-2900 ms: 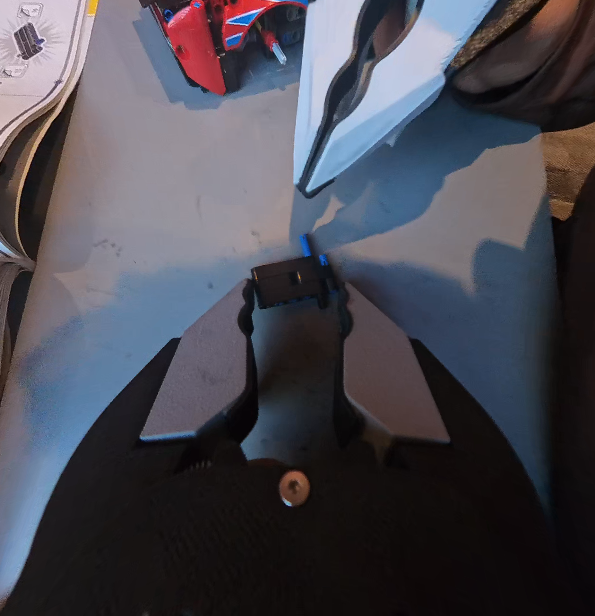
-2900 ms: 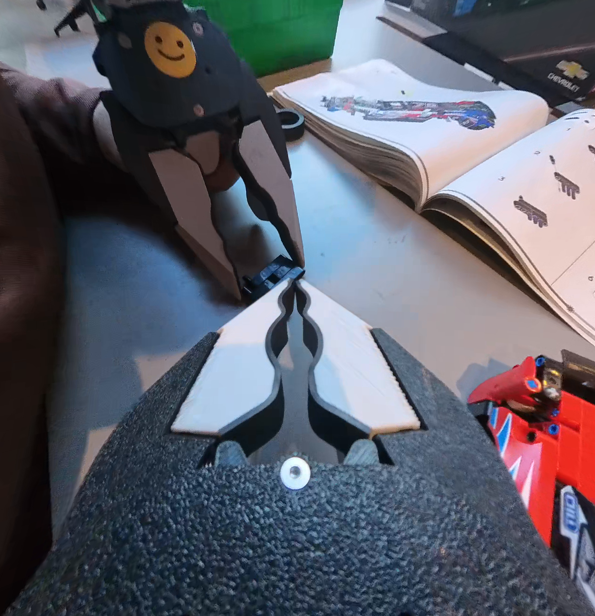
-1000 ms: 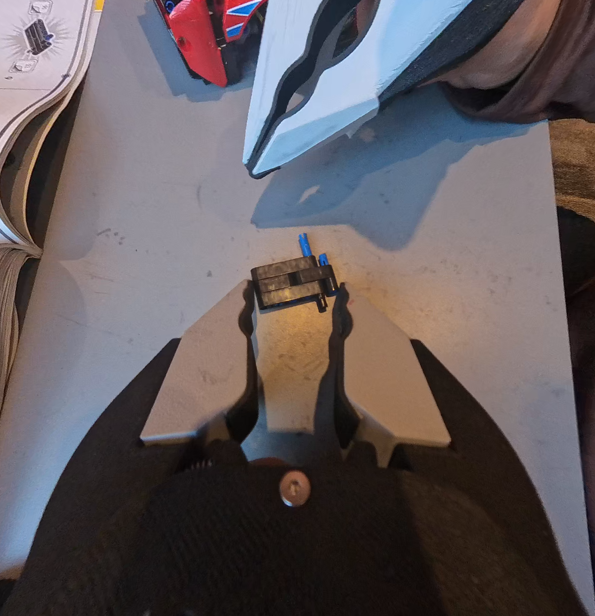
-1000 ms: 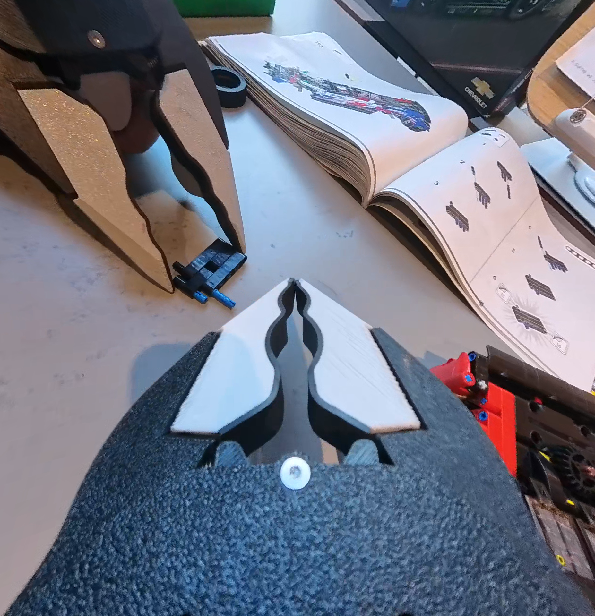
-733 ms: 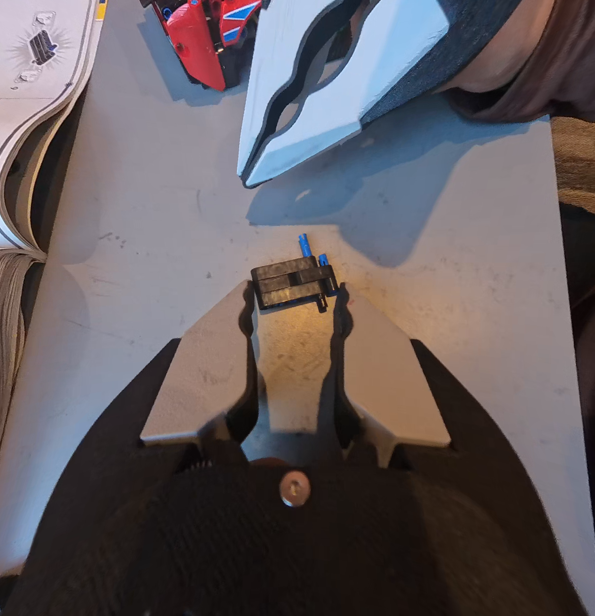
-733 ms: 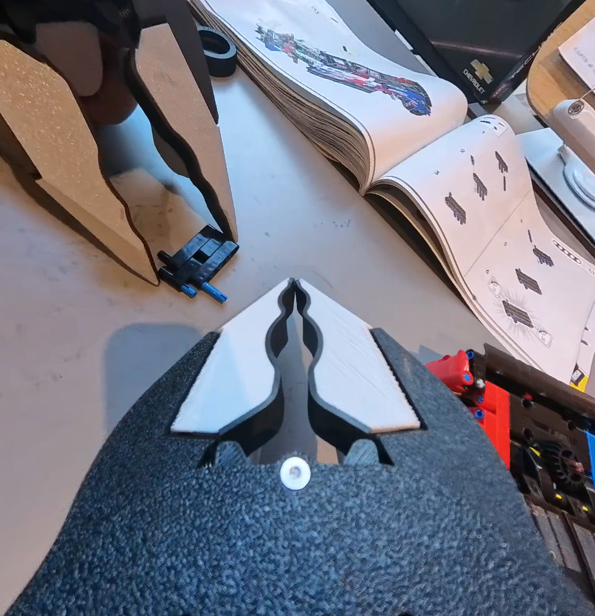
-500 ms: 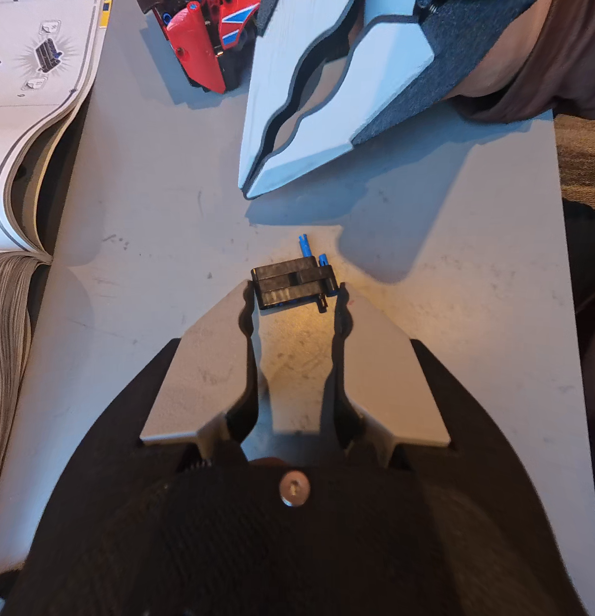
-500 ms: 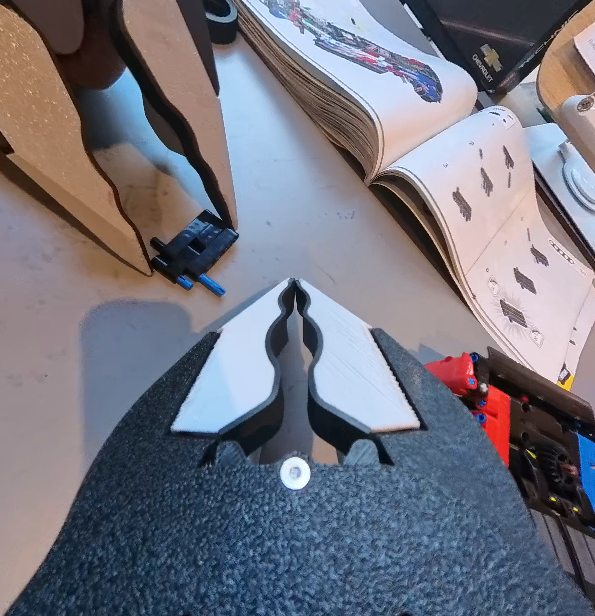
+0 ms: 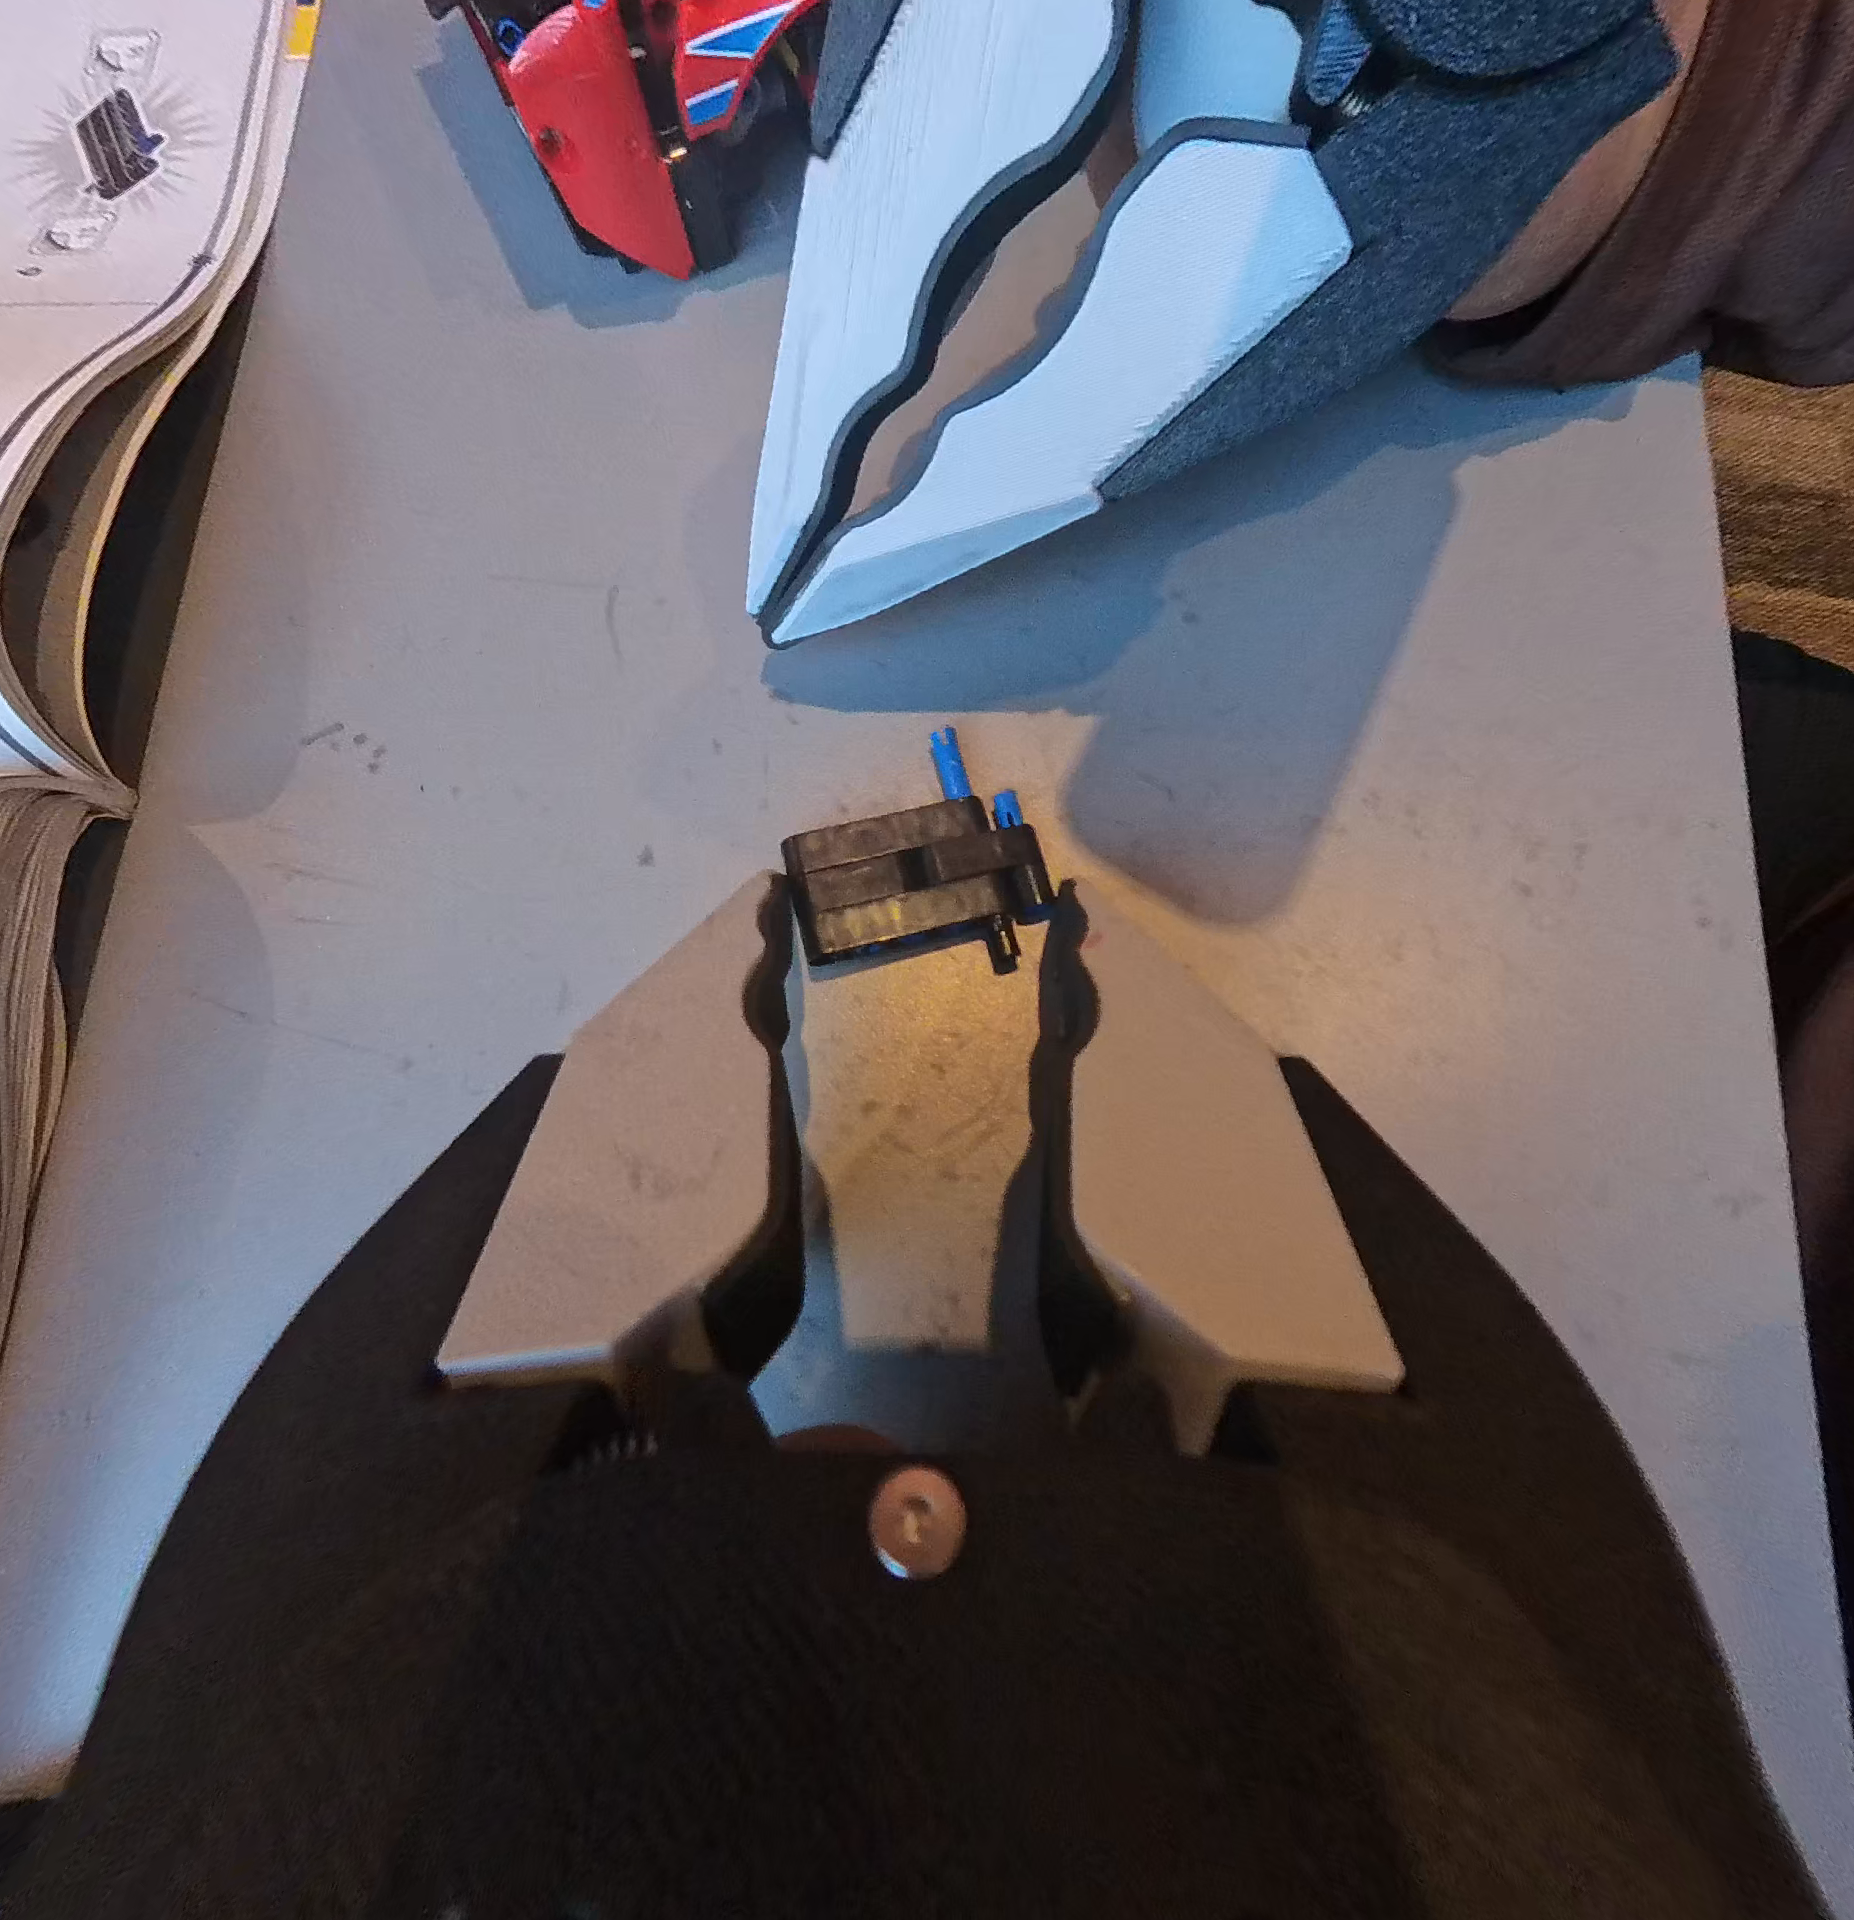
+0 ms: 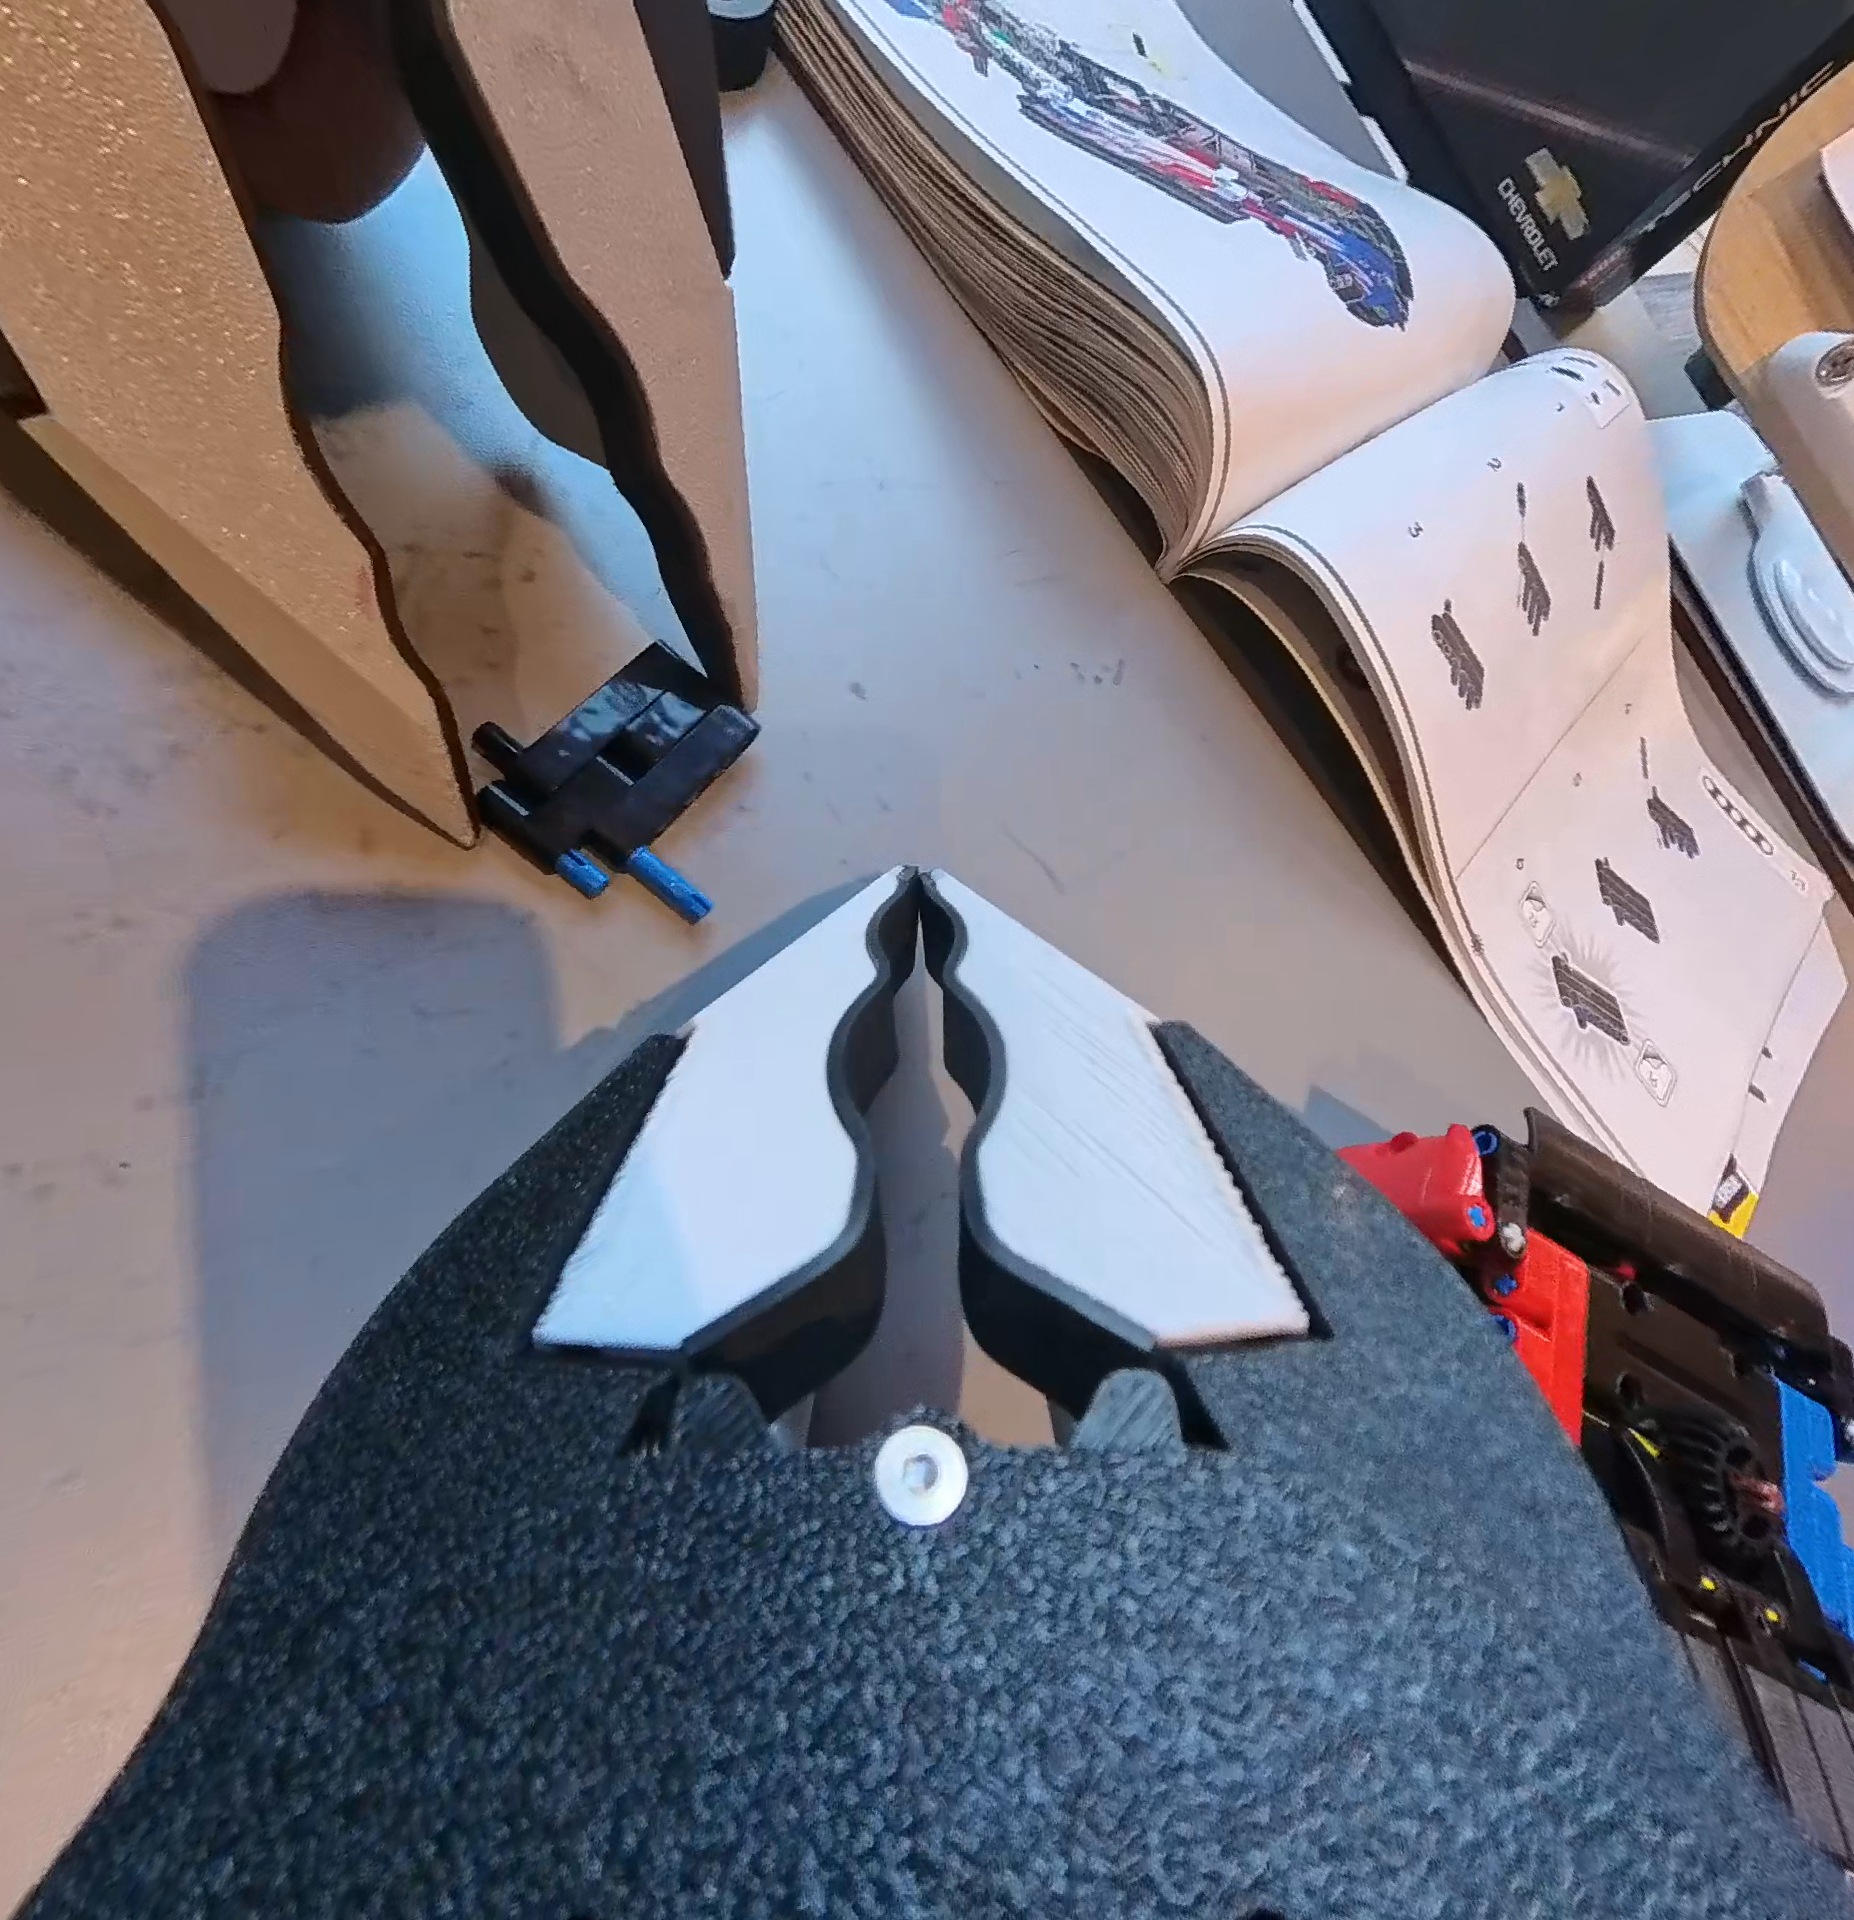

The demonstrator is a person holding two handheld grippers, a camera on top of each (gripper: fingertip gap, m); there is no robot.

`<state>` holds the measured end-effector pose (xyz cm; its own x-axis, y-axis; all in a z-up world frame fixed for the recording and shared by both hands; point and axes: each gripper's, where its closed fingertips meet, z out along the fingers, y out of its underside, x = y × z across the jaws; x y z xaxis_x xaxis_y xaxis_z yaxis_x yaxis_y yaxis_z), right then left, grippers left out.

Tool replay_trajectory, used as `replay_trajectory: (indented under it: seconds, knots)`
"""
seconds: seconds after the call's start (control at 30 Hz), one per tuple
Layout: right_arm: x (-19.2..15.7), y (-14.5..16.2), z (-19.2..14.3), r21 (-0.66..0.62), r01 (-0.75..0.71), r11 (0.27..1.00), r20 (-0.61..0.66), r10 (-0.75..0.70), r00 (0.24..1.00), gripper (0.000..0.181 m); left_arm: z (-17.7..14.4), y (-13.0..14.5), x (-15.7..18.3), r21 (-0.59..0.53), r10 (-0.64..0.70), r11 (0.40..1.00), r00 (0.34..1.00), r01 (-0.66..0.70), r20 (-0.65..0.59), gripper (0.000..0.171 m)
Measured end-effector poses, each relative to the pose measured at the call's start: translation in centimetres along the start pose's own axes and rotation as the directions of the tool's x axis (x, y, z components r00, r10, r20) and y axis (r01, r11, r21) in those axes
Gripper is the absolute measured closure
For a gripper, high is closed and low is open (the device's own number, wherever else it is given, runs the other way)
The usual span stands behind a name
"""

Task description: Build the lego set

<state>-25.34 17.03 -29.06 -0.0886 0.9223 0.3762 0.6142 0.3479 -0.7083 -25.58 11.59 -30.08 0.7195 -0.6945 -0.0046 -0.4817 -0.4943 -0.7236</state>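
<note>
Our left claw (image 9: pixel 918 904) grips a small black block (image 9: pixel 907 883) across its ends, pinning it flat on the grey table (image 9: pixel 435 623), presumably to steady it for the next fitting. The block looks like a few short black beams stacked together, with two blue pins (image 10: pixel 648 873) jutting from one side and a black peg at one end. Our right claw (image 10: pixel 918 878) is clenched tip to tip on nothing, poised just beside those pins. Farther out lie the open instruction book (image 10: pixel 1318 343) and the red car (image 9: pixel 632 135).
</note>
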Motion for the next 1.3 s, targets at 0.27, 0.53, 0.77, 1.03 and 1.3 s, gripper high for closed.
replay_trajectory:
  seconds: [0.27, 0.53, 0.77, 1.03, 1.3]
  knots:
    - [0.4, -0.1, 0.0, 0.009, -0.004, 1.0, -0.019, 0.004, 1.0, 0.181, 0.0, 0.0, 0.0, -0.002, -0.011, 1.0, 1.0, 0.011, -0.013, 0.124]
    - [1.9, -0.3, -0.7, 0.064, -0.11, 0.992, -0.033, 0.113, 0.993, 0.181, 0.0, 0.0, 0.0, -0.002, -0.005, 1.0, 1.0, 0.005, -0.01, 0.123]
    - [2.1, -0.4, -0.8, 0.074, -0.121, 0.99, -0.032, 0.123, 0.992, 0.181, 0.0, 0.1, 0.2, 0.0, 0.013, 1.0, 1.0, -0.013, -0.022, 0.124]
    - [1.9, -0.8, -1.0, 0.103, -0.116, 0.988, -0.019, 0.119, 0.993, 0.181, -3.9, -3.2, -0.3, 0.266, 0.186, 0.941, 0.977, -0.208, 0.105, 0.124]
    - [2.4, -1.4, -1.8, 0.171, -0.183, 0.968, 0.015, 0.183, 0.983, 0.181, -9.1, -8.3, 2.9, 0.607, 0.33, 0.666, 0.901, -0.433, 0.281, 0.124]
